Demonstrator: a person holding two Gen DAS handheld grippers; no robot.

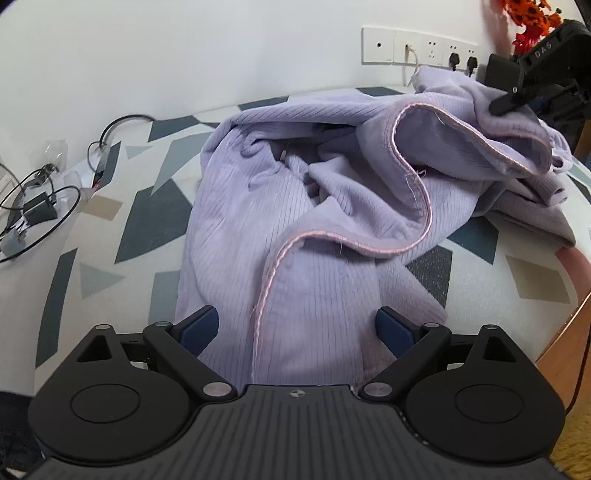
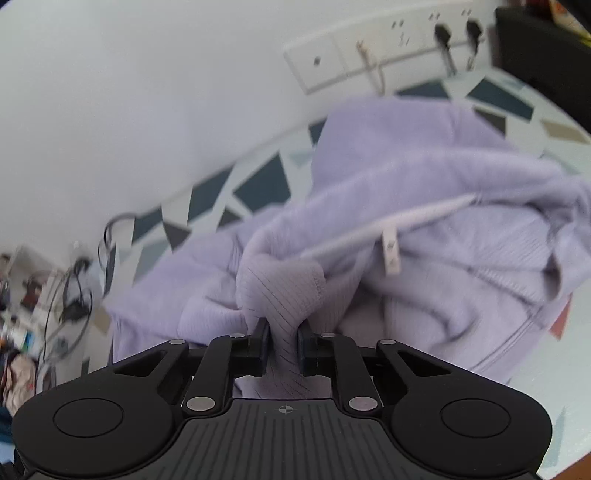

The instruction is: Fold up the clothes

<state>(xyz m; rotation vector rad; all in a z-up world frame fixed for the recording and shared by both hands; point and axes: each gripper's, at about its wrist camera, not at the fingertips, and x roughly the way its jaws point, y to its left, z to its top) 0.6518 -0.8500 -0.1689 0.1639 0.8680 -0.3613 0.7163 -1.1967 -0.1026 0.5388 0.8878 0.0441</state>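
Note:
A lilac ribbed garment [image 1: 295, 206] lies crumpled on the patterned table [image 1: 147, 221], inside out in part, with a pink-stitched seam curving across it. My left gripper [image 1: 297, 325] stands open low over the garment's near end, cloth lying between its blue pads [image 1: 197, 326]. At the far right my right gripper [image 1: 508, 101] holds up a fold of the cloth. In the right wrist view the right gripper [image 2: 283, 341] is shut on a bunched ribbed fold of the garment [image 2: 424, 221], and a white label hangs from an inner seam.
Black cables and a small adapter [image 1: 37, 210] lie at the table's left edge. Wall sockets with plugs [image 1: 417, 48] sit behind the garment. Orange flowers [image 1: 528, 14] stand at the far right. The table's wooden edge [image 1: 569, 339] drops off on the right.

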